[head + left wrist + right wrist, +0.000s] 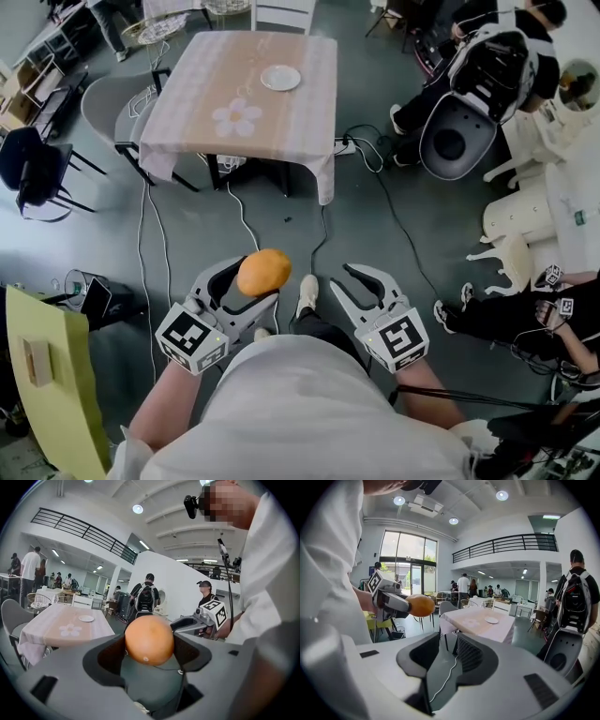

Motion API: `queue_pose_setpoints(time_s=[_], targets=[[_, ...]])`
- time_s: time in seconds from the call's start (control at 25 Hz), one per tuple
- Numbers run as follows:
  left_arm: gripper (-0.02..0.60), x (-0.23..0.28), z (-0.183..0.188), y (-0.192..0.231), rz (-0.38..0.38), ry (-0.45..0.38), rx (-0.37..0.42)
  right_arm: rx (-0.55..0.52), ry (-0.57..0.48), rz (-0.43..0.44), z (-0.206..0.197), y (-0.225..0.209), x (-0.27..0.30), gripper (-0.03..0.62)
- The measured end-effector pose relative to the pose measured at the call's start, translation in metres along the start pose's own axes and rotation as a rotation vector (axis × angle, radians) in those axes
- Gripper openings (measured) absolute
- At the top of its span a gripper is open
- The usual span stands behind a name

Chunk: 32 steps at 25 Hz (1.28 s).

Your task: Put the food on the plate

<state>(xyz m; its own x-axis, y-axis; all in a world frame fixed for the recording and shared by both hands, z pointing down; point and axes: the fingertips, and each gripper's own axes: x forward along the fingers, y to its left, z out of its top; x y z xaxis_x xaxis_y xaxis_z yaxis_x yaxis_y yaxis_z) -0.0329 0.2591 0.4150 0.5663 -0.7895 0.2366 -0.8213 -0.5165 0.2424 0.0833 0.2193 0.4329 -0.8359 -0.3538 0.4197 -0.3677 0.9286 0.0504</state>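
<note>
Standing well back from the table (192, 89), the person has both elbows bent and both forearms reaching forward over the grey floor (394, 225), so the two grippers are side by side and near the body. The table is at the far end of the scene, under a pale striped cloth (319, 112) printed with one white flower (236, 117).

The bare left forearm (161, 412) angles forward and inward. The left gripper (251, 281) points ahead and slightly down toward the table. The right forearm (429, 382) mirrors it, and the right gripper (349, 281) is just right of the left one and apart from it, aimed the same way.

Each gripper carries a cube at its near end. The left cube (192, 339) and the right cube (403, 339) show only black-and-white square marker patterns.

The white plate (280, 78) lies on the far part of the table, right of the flower, with nothing on it.

The orange (263, 272) is off the table, pinched between the left gripper's fingertips, one jaw pressing each side. A small pale spot on its lower skin is too small to read. The right gripper's jaws are spread wide, with only floor and a white cable between them.
</note>
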Motion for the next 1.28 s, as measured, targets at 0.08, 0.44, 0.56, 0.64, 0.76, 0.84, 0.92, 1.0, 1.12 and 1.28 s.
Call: queue_pose_setpoints(time_s=[0.08, 0.44, 0.56, 0.64, 0.76, 0.84, 0.92, 1.0, 1.12, 1.28], targets=[[0.330, 0.028, 0.016, 0.010, -0.002, 0.004, 0.027, -0.018, -0.024, 0.000, 0.009, -0.032, 0.009, 0.123], [0.330, 0.149, 0.074, 0.059, 0.056, -0.006, 0.058, -0.028, -0.030, 0.021, 0.003, -0.162, 0.021, 0.123], [0.330, 0.173, 0.083, 0.076, 0.070, 0.002, 0.055, -0.003, -0.040, 0.004, 0.000, -0.189, 0.024, 0.123], [0.330, 0.185, 0.085, 0.088, 0.082, 0.011, 0.052, 0.013, -0.040, 0.002, -0.004, -0.201, 0.027, 0.123], [0.330, 0.201, 0.088, 0.112, 0.097, 0.028, 0.060, 0.034, -0.042, -0.001, -0.007, -0.216, 0.038, 0.124], [0.330, 0.211, 0.090, 0.134, 0.101, 0.040, 0.063, 0.035, -0.043, -0.010, -0.005, -0.226, 0.047, 0.124], [0.330, 0.221, 0.090, 0.158, 0.102, 0.051, 0.067, 0.041, -0.038, -0.029, -0.005, -0.237, 0.057, 0.123], [0.330, 0.233, 0.090, 0.186, 0.098, 0.066, 0.087, 0.057, -0.027, -0.066, -0.004, -0.251, 0.068, 0.124], [0.330, 0.257, 0.092, 0.233, 0.073, 0.096, 0.110, 0.084, -0.016, -0.134, 0.005, -0.276, 0.087, 0.125], [0.330, 0.291, 0.098, 0.295, 0.032, 0.135, 0.124, 0.113, -0.002, -0.212, 0.027, -0.305, 0.113, 0.127]])
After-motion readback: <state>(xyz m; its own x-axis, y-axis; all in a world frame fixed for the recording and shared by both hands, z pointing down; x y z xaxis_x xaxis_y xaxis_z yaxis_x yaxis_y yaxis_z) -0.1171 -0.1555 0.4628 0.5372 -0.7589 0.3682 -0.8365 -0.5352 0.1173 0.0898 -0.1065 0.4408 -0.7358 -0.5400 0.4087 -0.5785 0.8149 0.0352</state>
